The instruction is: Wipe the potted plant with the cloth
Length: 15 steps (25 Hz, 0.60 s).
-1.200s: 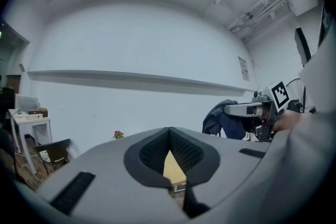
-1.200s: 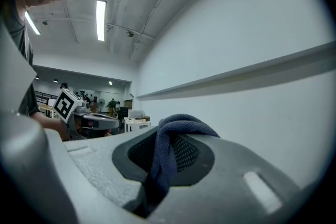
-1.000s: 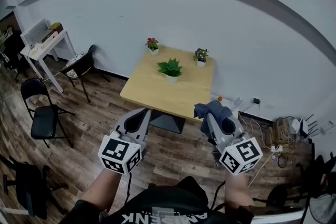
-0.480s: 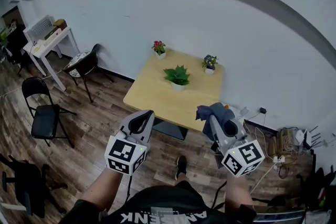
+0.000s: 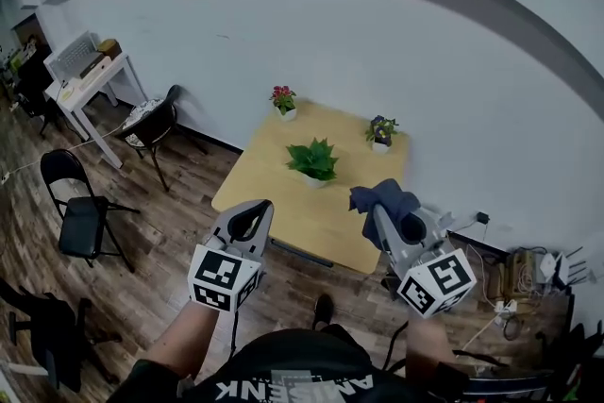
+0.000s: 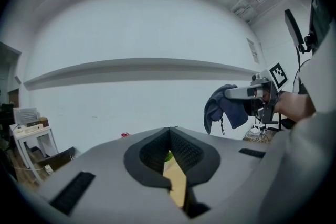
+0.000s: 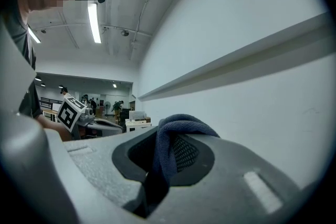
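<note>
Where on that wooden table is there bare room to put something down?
The near half of the table, from the green plant to the front edge, is bare. The far edge is crowded: red-flowered pot at one corner, purple-flowered pot at the other, green plant just before them.

A dark blue cloth (image 5: 385, 199) is bunched up and pinched between the jaws of the right gripper (image 5: 379, 214), with folds heaped over the jaw tips and a tail hanging below. The potted plant (image 5: 314, 161), spiky green leaves in a small white pot, stands upright mid-worktop (image 5: 274, 203). It is ahead of that gripper and to its left, well apart from the cloth.
</note>
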{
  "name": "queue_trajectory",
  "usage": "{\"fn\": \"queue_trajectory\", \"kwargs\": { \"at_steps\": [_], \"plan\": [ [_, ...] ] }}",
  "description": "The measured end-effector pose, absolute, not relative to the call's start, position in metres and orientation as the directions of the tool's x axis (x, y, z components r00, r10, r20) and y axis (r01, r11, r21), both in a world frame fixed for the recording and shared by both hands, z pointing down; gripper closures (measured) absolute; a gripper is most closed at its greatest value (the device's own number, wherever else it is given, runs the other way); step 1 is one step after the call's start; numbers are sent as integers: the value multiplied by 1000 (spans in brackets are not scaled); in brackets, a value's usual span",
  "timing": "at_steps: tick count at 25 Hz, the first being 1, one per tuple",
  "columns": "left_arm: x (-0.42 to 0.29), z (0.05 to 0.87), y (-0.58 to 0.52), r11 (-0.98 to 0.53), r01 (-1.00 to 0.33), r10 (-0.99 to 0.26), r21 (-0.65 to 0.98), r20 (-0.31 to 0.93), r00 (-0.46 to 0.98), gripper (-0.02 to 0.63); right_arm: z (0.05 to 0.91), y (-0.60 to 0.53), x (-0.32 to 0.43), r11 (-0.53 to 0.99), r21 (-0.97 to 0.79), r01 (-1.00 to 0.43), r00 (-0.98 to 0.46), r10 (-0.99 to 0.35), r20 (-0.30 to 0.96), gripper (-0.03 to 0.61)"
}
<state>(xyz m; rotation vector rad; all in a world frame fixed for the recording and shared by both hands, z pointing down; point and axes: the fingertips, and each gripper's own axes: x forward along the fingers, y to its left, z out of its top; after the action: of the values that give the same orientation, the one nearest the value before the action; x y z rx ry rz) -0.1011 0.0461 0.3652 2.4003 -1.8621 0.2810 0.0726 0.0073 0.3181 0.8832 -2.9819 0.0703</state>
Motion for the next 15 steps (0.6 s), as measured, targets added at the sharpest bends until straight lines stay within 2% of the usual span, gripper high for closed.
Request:
{"fn": "queue_trajectory", "kwargs": {
  "at_steps": [7,15],
  "plan": [
    [-82,384,-8,-280,-950,-935,-136,265,237,612,326,-44,85,849,-57,-526,-850,-523,61,535],
    [-65,409,-62,-303,-938,-911,-170,341,232,612,335,-89,106,860,-66,-506,-862,-502,66,535]
  ]
}}
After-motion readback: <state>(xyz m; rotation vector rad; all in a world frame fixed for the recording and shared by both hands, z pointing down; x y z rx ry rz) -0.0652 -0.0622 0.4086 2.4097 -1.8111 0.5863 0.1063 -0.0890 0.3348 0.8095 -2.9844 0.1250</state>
